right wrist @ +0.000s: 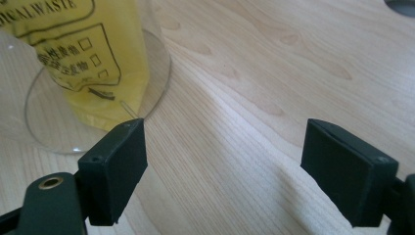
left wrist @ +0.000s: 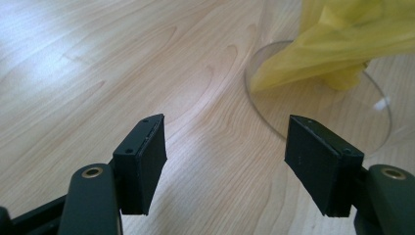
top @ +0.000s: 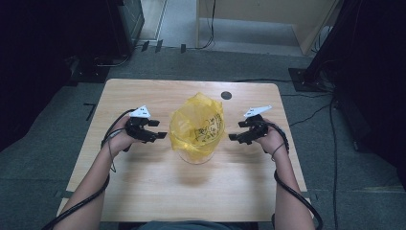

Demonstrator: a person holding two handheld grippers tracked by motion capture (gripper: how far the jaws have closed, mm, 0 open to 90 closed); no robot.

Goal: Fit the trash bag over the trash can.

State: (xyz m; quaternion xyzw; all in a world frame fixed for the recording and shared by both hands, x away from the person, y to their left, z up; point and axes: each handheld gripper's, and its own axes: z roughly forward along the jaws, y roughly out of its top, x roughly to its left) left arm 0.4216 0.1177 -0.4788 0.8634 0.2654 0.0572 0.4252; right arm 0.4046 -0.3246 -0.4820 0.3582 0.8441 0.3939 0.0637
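Observation:
A clear round container (top: 196, 154) lined with a yellow waste bag (top: 197, 125) with black print stands at the middle of the wooden table (top: 143, 191). My left gripper (top: 158, 129) hovers just left of it, open, nothing between its jaws. My right gripper (top: 235, 134) hovers just right of it, also open and empty. In the left gripper view the gripper (left wrist: 225, 156) faces bare wood, with the container's clear base (left wrist: 323, 112) and the yellow bag (left wrist: 342, 39) at upper right. In the right gripper view the gripper (right wrist: 225, 166) faces wood, the printed bag (right wrist: 88, 54) at upper left.
A small dark round disc (top: 226, 95) lies on the table behind the container. Black cables (top: 292, 191) trail from both grippers along the person's forearms. Dark equipment stands on the floor left and right of the table; a wooden cabinet (top: 268, 14) stands farther back.

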